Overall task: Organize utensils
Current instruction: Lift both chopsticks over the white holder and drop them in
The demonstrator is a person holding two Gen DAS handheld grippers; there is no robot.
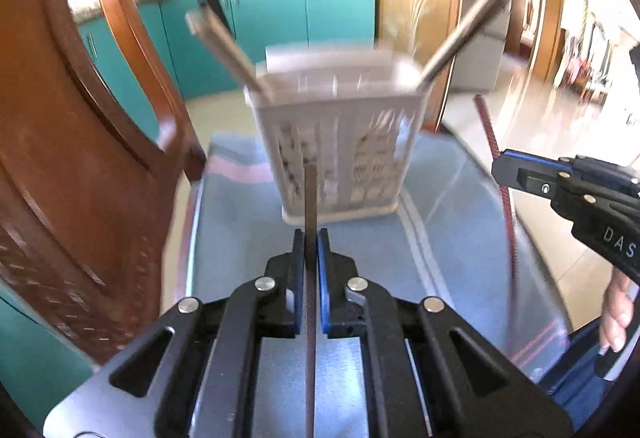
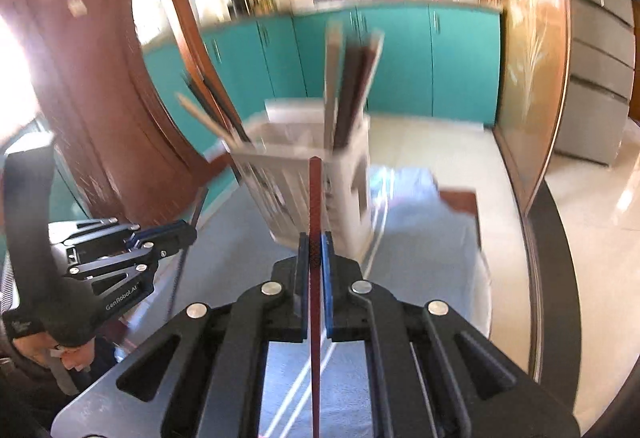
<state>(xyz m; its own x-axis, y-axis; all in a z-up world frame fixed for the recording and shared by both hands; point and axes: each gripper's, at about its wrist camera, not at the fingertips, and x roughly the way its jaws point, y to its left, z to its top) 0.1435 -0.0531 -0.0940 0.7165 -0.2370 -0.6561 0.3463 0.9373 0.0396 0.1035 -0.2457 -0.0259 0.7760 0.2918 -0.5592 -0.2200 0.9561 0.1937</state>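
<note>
Clearly, both hands are loaded: each gripper's jaws are clamped on one thin stick, lifted clear of the cloth.

Left gripper (image 1: 311, 250): pads closed flat on a dark chopstick (image 1: 310, 198), pinched along its shaft; its end points toward the caddy.

Right gripper (image 2: 316, 252): pads closed on a red chopstick (image 2: 315, 198), likewise held along the shaft, with a long stretch standing out past the fingertips.

Handling: judged light, stiff and narrow; a smooth stick could swivel in a flat pinch, so a hold nearer the middle should steady it. The textured part of the red stick sits between the pads, which ought to help against slipping.

Utensil caddy (image 1: 340, 142): pale slotted plastic, upright at the far middle of the cloth, probably light enough to tip if knocked. Other chopsticks (image 1: 224, 46) already lean out of its left and right compartments.

Surface: a blue cloth (image 1: 440, 190) spread over the table; soft, so the caddy may shift a little.

Room: a wooden chair (image 1: 80, 98) stands close on the left; teal cabinets (image 1: 272, 14) lie well beyond; glossy pale floor to the right.
</note>
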